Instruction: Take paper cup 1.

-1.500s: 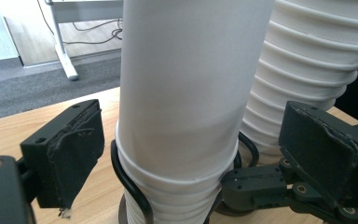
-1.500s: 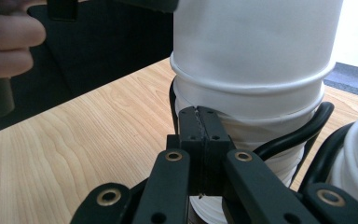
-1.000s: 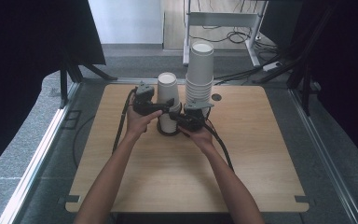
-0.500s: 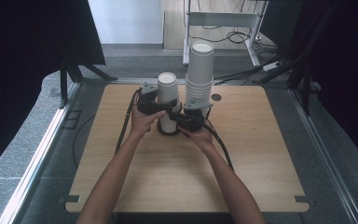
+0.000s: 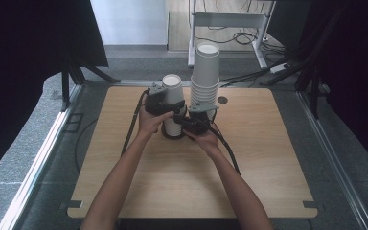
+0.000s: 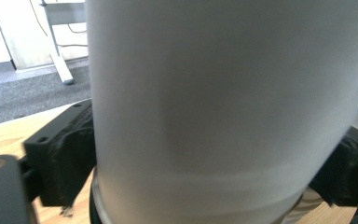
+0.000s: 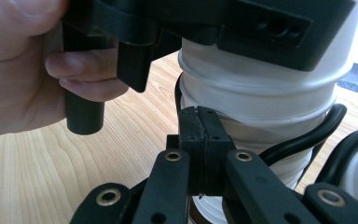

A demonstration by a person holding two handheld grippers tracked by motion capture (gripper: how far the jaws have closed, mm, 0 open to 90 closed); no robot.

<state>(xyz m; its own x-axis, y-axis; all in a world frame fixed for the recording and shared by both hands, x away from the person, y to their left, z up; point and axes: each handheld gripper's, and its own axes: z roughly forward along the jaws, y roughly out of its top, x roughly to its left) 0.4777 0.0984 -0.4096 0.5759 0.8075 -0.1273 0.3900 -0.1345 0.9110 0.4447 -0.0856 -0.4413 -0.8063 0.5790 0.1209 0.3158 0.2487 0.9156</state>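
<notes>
A short stack of white paper cups (image 5: pixel 173 96) stands mid-table, its side looming close in the left gripper view (image 6: pixel 223 102). My left gripper (image 5: pixel 166 106) reaches in from the left, and its jaws have just been closing. They now press on the stack's upper cup from both sides, as the black fingers (image 6: pixel 60 158) show. In the right gripper view the left gripper's body (image 7: pixel 261 23) clamps that cup above the lower rims (image 7: pixel 261 102). My right gripper (image 5: pixel 187 125) (image 7: pixel 199 116) is shut, pads together, with its tip against the stack's lower part.
A taller stack of white cups (image 5: pixel 205 72) stands just right of the short one. Black cables (image 5: pixel 227 148) trail from both grippers across the wooden table (image 5: pixel 278 163); one loops around the stack's base (image 7: pixel 317 128). A metal frame (image 5: pixel 230 19) stands behind the table.
My left hand has shifted slightly right and down toward the short stack, and its gripper has closed in on the upper cup. The right gripper has stayed put.
</notes>
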